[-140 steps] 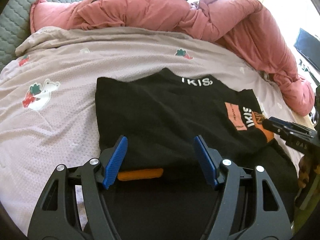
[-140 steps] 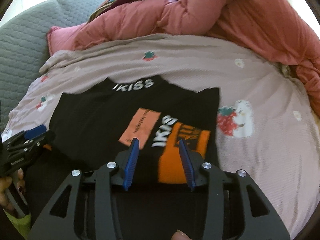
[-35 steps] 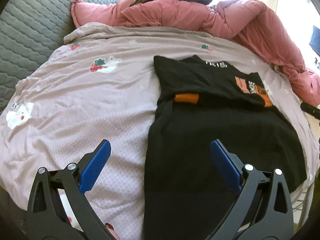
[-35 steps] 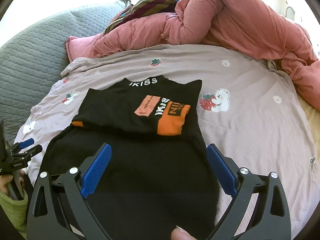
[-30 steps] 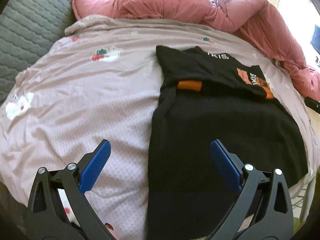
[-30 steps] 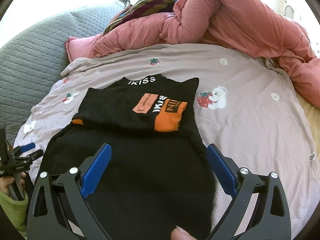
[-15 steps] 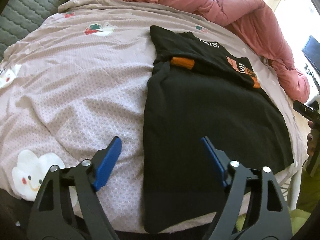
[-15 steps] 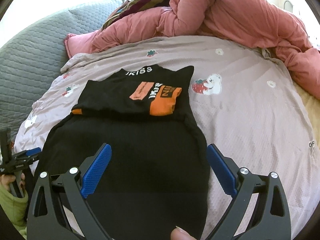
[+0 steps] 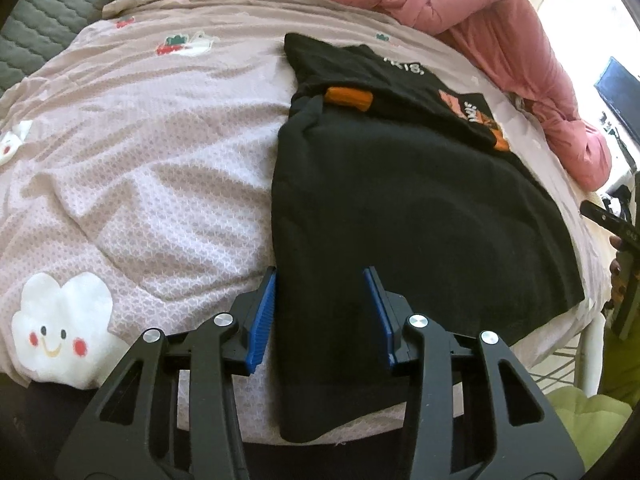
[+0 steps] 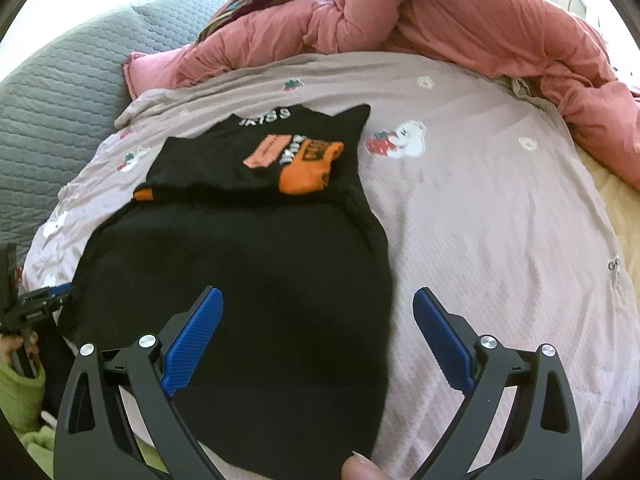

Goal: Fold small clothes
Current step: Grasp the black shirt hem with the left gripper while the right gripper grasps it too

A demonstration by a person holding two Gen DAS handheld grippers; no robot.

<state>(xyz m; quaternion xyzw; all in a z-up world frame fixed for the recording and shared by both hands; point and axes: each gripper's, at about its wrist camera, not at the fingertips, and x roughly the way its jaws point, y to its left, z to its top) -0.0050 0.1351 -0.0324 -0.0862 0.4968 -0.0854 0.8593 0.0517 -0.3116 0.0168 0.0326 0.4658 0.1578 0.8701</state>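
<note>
1. The black T-shirt lay on the bed, its top part already folded down so the orange print faced up, and its hem hung over the bed's near edge.
2. The left tongs were closing over the shirt's near left corner; one blue pad stood just outside the side edge and the other over the cloth, and neither pressed it yet.
3. The right tongs were wide open above the shirt's near right corner, straddling its side edge and gripping nothing.
4. Judged risk: the left pads could shut on the pink patterned bedsheet along with the shirt, since the sheet lay directly beside and beneath the edge; lifting would then drag the bedding.
5. Judged risk: a pinch on only the top layer would let the lower layer sag and spoil the fold.
6. Judged risk: with one pair closing and the other wide open, a lift from the left side alone would skew the hem and could pull the folded top part out of line.
7. The pink duvet heaped along the bed's far edge stood well apart from the shirt.
</note>
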